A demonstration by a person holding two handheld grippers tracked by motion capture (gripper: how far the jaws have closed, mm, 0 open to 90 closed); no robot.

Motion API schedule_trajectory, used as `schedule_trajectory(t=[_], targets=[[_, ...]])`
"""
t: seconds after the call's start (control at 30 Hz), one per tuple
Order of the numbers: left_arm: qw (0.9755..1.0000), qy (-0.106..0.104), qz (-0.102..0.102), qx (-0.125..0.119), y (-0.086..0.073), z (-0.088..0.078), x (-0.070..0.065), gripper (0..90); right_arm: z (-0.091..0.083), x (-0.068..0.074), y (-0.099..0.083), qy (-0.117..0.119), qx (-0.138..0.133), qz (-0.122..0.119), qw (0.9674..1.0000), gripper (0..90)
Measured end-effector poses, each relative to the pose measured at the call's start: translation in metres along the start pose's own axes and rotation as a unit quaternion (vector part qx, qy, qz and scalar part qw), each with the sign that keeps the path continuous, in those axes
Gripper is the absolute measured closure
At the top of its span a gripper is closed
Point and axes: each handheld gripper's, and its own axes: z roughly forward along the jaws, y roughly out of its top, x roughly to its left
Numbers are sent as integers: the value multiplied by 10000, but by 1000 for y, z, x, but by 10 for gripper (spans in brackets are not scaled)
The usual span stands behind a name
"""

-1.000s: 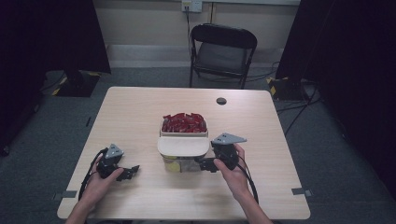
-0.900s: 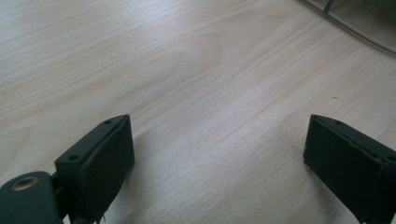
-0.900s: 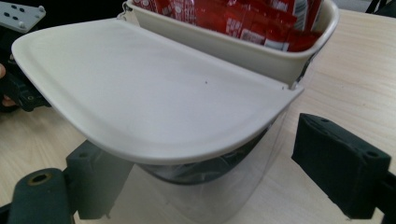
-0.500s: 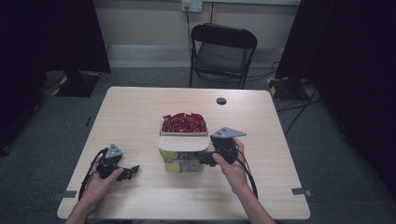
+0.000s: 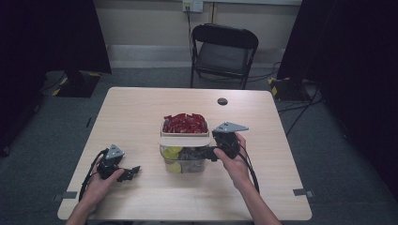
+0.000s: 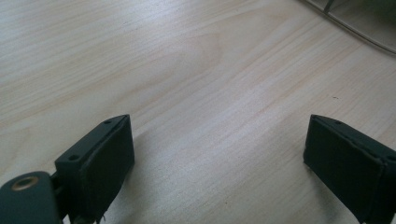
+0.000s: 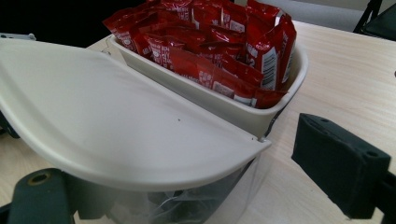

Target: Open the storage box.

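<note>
One container [image 5: 185,147] stands near the middle of the counter [image 5: 141,112], and it has two halves. The far half is an open cream tray heaped with red sauce packets [image 7: 210,42], too many and too overlapped to count. The near half is a clear tub under a cream flap lid [image 7: 107,126]. That lid stands tilted up, so the tub's contents show from above: two yellowish pieces [image 5: 172,151] and some darker things I cannot make out.

There are two hand-held grippers, one in each hand. The right hand-held gripper [image 5: 212,153] is at the container's right side, level with the lid's edge. One jaw sits beneath the raised lid and the other stands apart beside the tub's corner, so the jaws are parted and I cannot tell whether they press on the lid.

The left hand-held gripper [image 5: 129,172] rests low over bare wood, well to the left of the container, jaws spread wide with nothing between them.

One small dark disc [image 5: 222,101] lies on the far part of the counter, and one folding chair [image 5: 223,51] stands beyond it.
</note>
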Motion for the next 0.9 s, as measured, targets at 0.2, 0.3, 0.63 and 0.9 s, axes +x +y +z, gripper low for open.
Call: schedule_trajectory(t=[0.2, 0.3, 0.63, 0.9], targets=[[10000, -3, -3, 0, 0, 0, 0, 82, 3, -2, 1, 29, -58, 71, 10000, 132], [10000, 1, 1, 1, 0, 0, 0, 82, 4, -4, 2, 54, -81, 99, 9999, 130], [10000, 1, 1, 1, 0, 0, 0, 82, 6, -8, 4, 32, -130, 143, 9998, 128], [10000, -3, -1, 2, 0, 0, 0, 82, 9, -12, 7, 26, -158, 197, 9997, 125]])
